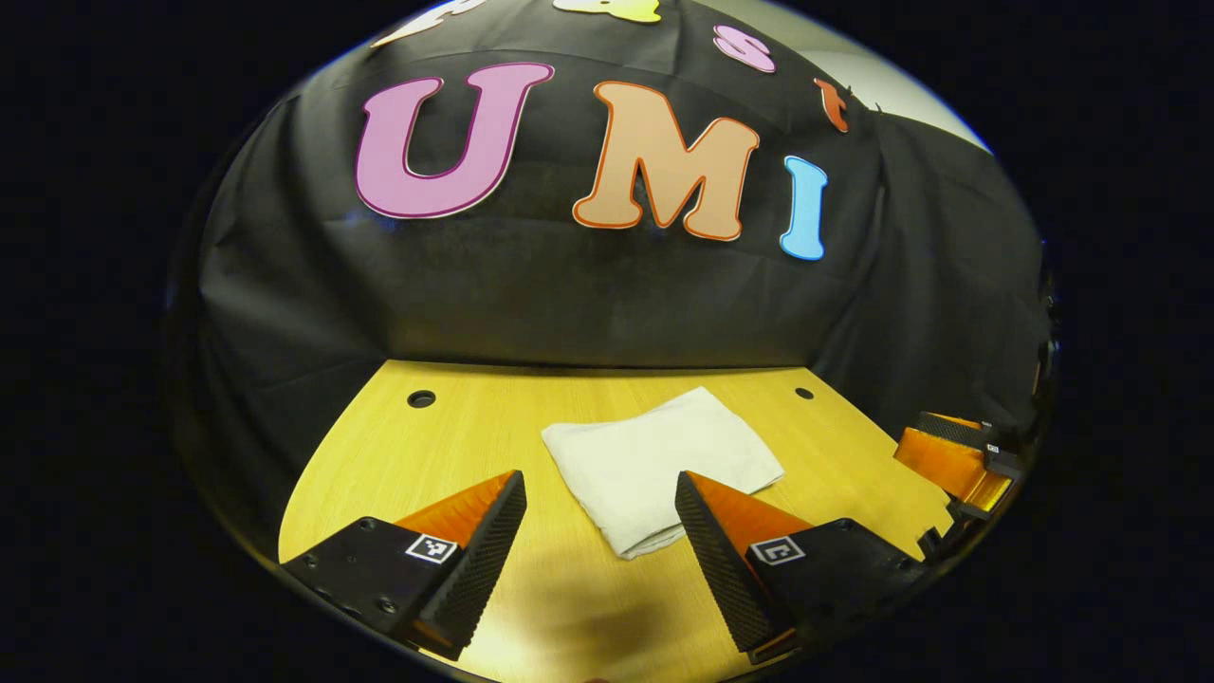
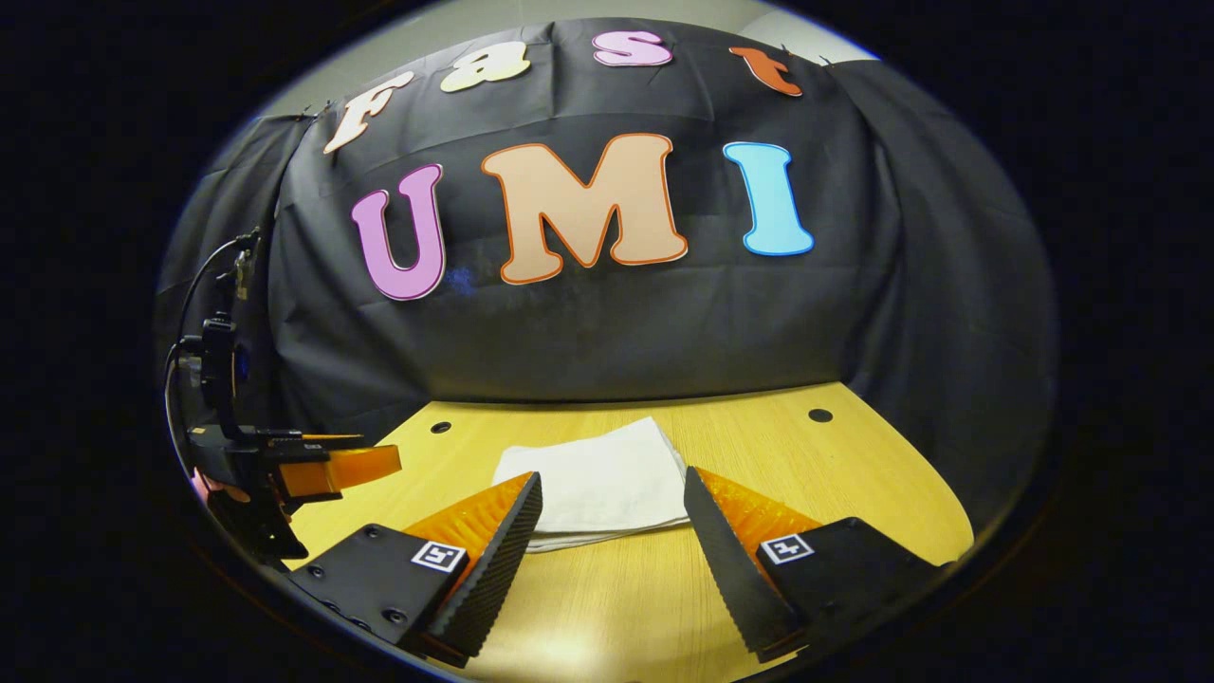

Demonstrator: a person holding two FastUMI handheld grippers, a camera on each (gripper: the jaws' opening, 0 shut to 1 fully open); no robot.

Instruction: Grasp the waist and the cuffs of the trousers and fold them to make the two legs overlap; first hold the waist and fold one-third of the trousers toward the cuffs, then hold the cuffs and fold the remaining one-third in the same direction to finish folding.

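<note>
The white trousers lie folded into a compact, layered rectangle on the wooden table. My left gripper hovers open just in front of the bundle, nothing between its fingers. In the right gripper view the same folded trousers rest flat beyond my right gripper, which is also open and holds nothing. The right gripper appears at the far right of the left gripper view. At the left edge of the right gripper view the left gripper shows, with a hand behind it.
The table has small round holes near its back edge. The black cloth wall rises directly behind the table. A cable hangs by the left gripper in the right gripper view.
</note>
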